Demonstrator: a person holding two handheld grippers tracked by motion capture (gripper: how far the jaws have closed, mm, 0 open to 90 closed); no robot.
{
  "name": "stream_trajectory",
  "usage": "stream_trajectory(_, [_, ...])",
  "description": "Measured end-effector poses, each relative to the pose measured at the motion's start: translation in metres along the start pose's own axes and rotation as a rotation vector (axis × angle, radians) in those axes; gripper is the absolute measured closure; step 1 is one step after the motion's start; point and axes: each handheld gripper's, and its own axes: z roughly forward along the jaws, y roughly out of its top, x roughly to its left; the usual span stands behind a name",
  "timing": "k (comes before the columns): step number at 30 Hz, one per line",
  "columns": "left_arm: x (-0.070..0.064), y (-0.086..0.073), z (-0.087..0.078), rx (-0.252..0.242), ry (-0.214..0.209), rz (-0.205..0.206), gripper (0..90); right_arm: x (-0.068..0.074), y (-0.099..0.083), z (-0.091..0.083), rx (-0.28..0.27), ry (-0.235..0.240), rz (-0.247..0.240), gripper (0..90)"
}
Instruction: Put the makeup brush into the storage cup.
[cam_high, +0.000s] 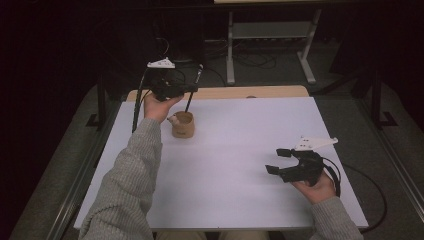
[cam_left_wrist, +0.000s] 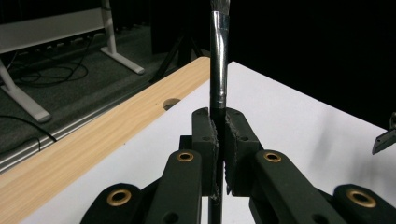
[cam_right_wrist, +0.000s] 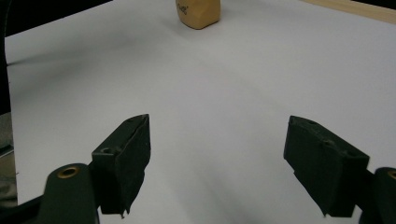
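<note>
Pinching a slim dark glossy rod (cam_left_wrist: 218, 70) are the left gripper (cam_left_wrist: 219, 140) jaws; right gripper (cam_right_wrist: 217, 163) gapes empty

The high view looks down from behind both tongs. The left gripper (cam_left_wrist: 219, 154) view faces the table's (cam_high: 240, 165) far edge; the right's, close, faces the cup (cam_right_wrist: 198, 13), shared with the high view.

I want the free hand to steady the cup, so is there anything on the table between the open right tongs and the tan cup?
Nothing visible: only bare white table lies between the right tongs and the tan cup.
</note>
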Motion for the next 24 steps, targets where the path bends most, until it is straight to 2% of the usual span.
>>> stream_trajectory(13, [0.008, -0.005, 0.005, -0.008, 0.028, -0.013, 84.1, -0.001, 0.0, 0.0, 0.0, 0.006, 0.0, 22.0])
stream_trajectory(24, [0.011, -0.013, 0.014, -0.002, 0.031, -0.022, 84.0, -0.001, -0.001, -0.001, -0.002, 0.011, 0.003, 22.0])
